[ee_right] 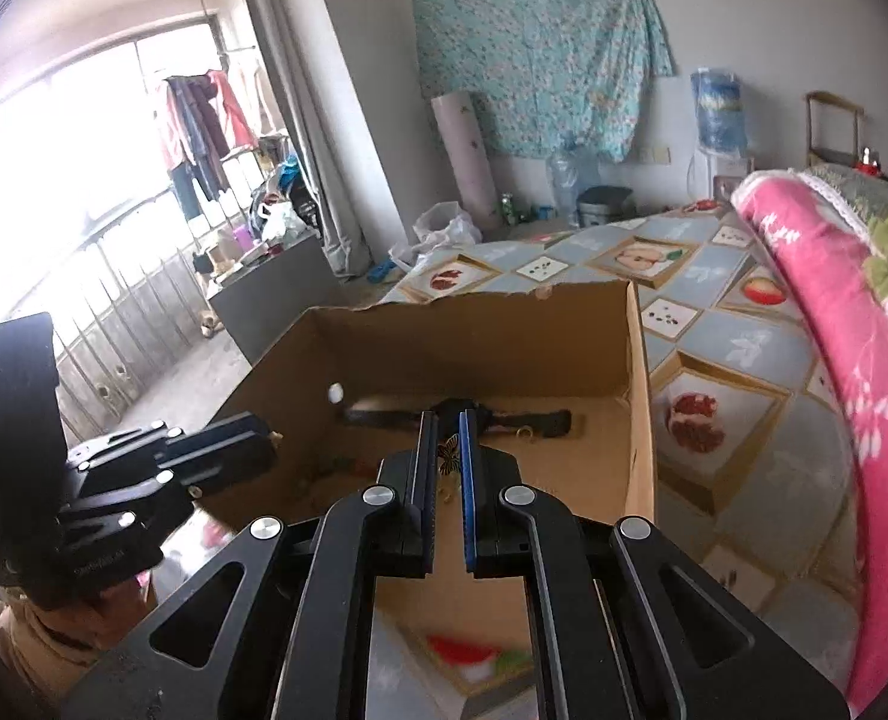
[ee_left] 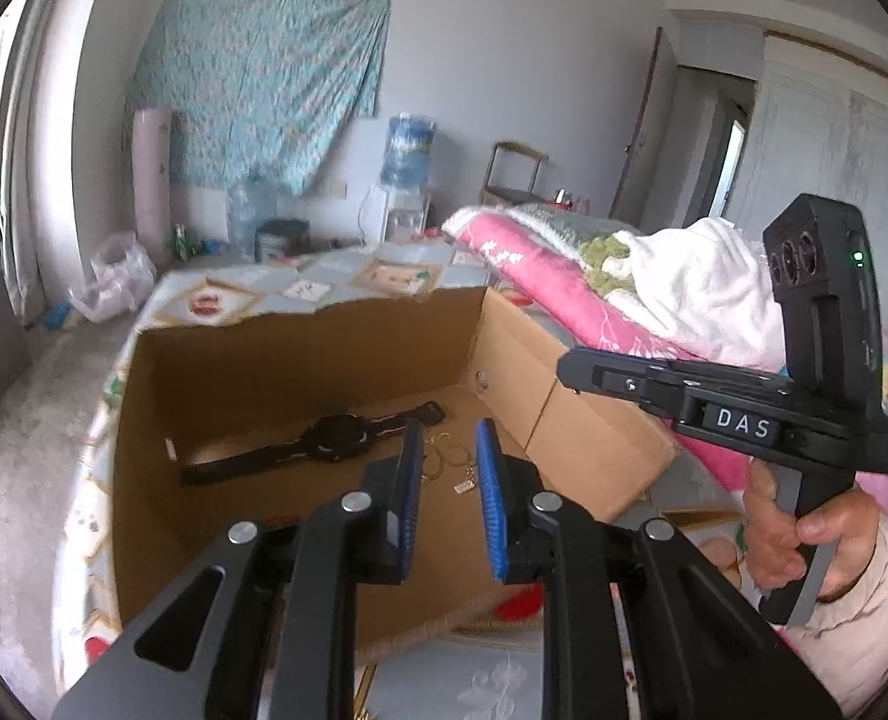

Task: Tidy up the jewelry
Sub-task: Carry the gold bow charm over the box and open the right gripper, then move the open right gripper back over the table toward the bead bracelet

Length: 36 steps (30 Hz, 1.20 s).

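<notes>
Right hand-held gripper point(ee_right: 447, 456) clamped on a tiny, light, fragile butterfly charm point(ee_right: 449, 455); left hand-held gripper point(ee_left: 449, 450) slightly apart, empty, above the box point(ee_left: 300, 354).

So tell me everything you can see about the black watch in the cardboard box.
The watch is black, with a round dark face and a strap stretched out to either side. It lies flat on the floor of the cardboard box, toward the far wall, open and unbuckled. One strap end looks striped; the material is hard to tell. Small gold rings lie just beside it on the box floor. No gripper touches it.
</notes>
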Motion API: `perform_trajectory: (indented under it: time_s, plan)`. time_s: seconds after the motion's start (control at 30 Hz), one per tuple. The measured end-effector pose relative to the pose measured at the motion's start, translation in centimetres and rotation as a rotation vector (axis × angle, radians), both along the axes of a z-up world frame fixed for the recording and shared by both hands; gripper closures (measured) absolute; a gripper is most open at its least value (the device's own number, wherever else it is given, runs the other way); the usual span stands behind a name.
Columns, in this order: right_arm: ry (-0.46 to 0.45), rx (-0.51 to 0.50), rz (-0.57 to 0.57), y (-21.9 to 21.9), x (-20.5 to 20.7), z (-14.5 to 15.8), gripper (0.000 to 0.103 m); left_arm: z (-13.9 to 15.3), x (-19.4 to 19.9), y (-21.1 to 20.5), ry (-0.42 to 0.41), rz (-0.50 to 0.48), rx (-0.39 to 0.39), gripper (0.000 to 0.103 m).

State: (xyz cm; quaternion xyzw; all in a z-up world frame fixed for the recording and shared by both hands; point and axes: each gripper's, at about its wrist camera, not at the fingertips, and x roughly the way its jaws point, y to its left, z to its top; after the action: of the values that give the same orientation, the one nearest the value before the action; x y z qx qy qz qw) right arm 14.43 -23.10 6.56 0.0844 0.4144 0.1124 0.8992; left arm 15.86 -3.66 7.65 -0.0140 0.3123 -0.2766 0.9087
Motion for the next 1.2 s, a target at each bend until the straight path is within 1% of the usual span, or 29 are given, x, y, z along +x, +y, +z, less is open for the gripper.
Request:
perform_trajectory:
  time_s: [0.07,0.1,0.13,0.2,0.27,0.3,0.37,0.47,0.57,0.67,0.77,0.83,0.87,0.93,0.97,1.0,1.07,1.1,1.13,1.2]
  plan:
    - [0.020,-0.018,-0.012,0.0,1.0,-0.4,0.095,-0.7,1.3,-0.6,0.034,0.001,0.004,0.085]
    - [0.026,-0.022,-0.014,0.1,1.4,-0.5,0.088,-0.9,1.8,-0.7,0.046,0.004,0.004,0.085]
    - [0.023,-0.033,-0.015,0.1,1.8,-0.6,0.077,-1.4,2.5,-1.0,0.077,0.004,0.002,0.083]
    - [0.001,-0.048,-0.016,0.2,1.6,-0.5,0.068,-2.0,3.2,-0.8,0.120,0.016,-0.015,0.073]
    - [-0.010,-0.048,-0.011,0.0,1.5,-0.6,0.066,-2.5,3.5,-0.3,0.140,0.021,-0.050,0.070]
    - [-0.013,-0.047,-0.013,-0.2,1.5,-0.8,0.062,-2.7,3.4,0.0,0.142,0.023,-0.061,0.067]
    - [-0.011,-0.037,-0.024,-0.8,1.2,-1.1,0.061,-2.8,3.5,0.3,0.144,0.030,-0.069,0.063]
    - [-0.005,-0.010,-0.054,-1.9,0.7,-1.2,0.061,-2.6,3.4,1.0,0.143,0.039,-0.092,0.062]
    - [-0.016,0.029,-0.088,-3.0,-0.5,-0.5,0.060,-1.8,2.9,1.8,0.125,0.053,-0.116,0.062]
    - [-0.037,0.048,-0.102,-3.5,-2.1,0.7,0.059,-0.7,1.8,2.8,0.094,0.060,-0.134,0.060]
    - [-0.075,0.046,-0.089,-3.2,-4.3,2.4,0.055,0.8,-0.3,4.3,0.038,0.071,-0.145,0.055]
    - [-0.105,0.041,-0.070,-2.9,-6.0,3.4,0.047,1.4,-2.0,5.4,0.008,0.084,-0.143,0.051]
    - [-0.117,0.038,-0.056,-2.7,-6.7,3.8,0.045,1.6,-2.7,5.9,-0.002,0.091,-0.143,0.050]
    - [-0.143,0.028,-0.025,-2.0,-8.8,4.5,0.037,1.7,-4.8,7.4,-0.028,0.124,-0.136,0.049]
    - [-0.146,0.025,-0.009,-1.7,-9.6,4.6,0.036,1.6,-6.0,8.1,-0.035,0.137,-0.135,0.048]
    - [-0.142,0.021,0.009,-1.2,-10.7,4.6,0.034,1.3,-6.9,8.5,-0.034,0.144,-0.136,0.047]
    - [-0.124,0.019,0.032,-0.6,-12.0,4.0,0.028,0.0,-8.7,9.4,-0.002,0.148,-0.126,0.044]
    - [-0.109,0.019,0.044,-0.3,-12.5,3.5,0.025,-0.9,-9.3,9.5,0.022,0.151,-0.112,0.042]
    - [-0.074,0.024,0.049,0.2,-13.0,2.4,0.024,-2.0,-9.8,9.6,0.062,0.159,-0.088,0.042]
    - [-0.007,0.026,0.041,0.7,-13.0,0.7,0.024,-4.2,-10.0,9.4,0.131,0.184,-0.041,0.042]
